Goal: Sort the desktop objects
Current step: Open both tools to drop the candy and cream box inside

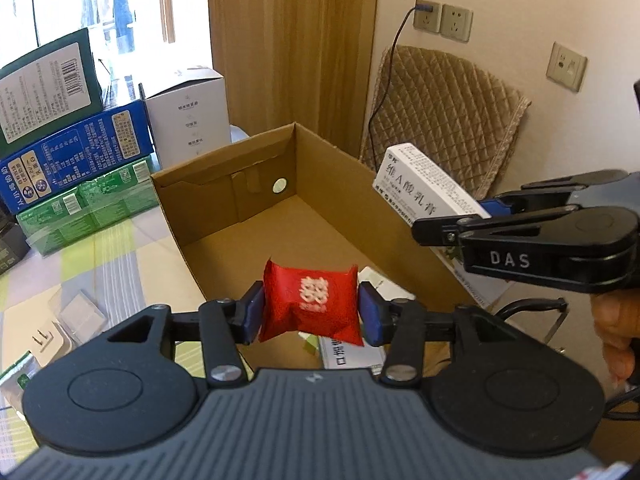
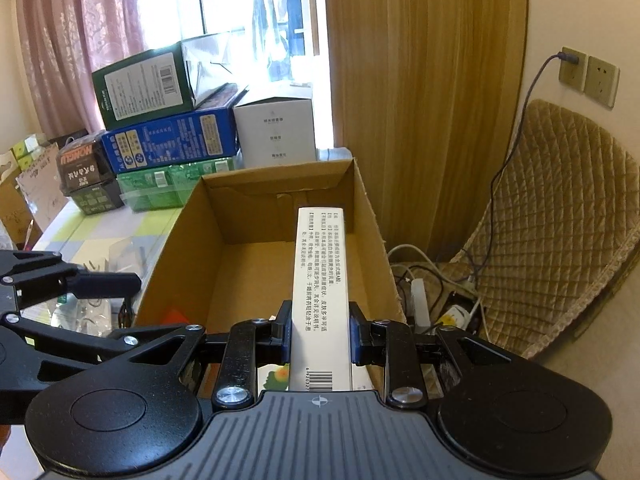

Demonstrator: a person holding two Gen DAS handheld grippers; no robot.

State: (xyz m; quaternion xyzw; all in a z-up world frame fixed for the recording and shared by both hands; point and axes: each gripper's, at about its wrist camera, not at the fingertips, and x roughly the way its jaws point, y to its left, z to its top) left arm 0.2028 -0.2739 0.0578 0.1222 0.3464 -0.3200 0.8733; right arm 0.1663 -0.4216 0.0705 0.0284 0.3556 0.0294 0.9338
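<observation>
Red soft foil sachet [image 1: 311,305], light, crushable: left tongs [image 1: 311,312] clenched on its sides | stiff white carton [image 2: 318,300]: right tongs [image 2: 319,338] clamp its long faces | both over open cardboard box [image 1: 224,216]

Black hand-held gripper [image 1: 311,309], blue finger pads [image 1: 253,312], silver screws, grey ribbed body, white "DAS" lettering

Red packet [image 1: 312,304] between blue pads [image 1: 253,312] of the black left hand-held gripper [image 1: 311,312]: white motif, blurred, possibly a double character. White carton [image 2: 318,300] in the right hand-held gripper [image 2: 319,338]: black print, barcode at the near end. Brown cardboard box [image 1: 332,184] ahead. Forward-left stack: dark green box [image 1: 48,88], blue box [image 1: 80,152], bright green pack [image 1: 92,204]. Counter [image 1: 112,256] cloth: pale yellow-green and lilac checks. Tan quilted diamond-pattern chair cover [image 2: 560,216] to the right.
</observation>
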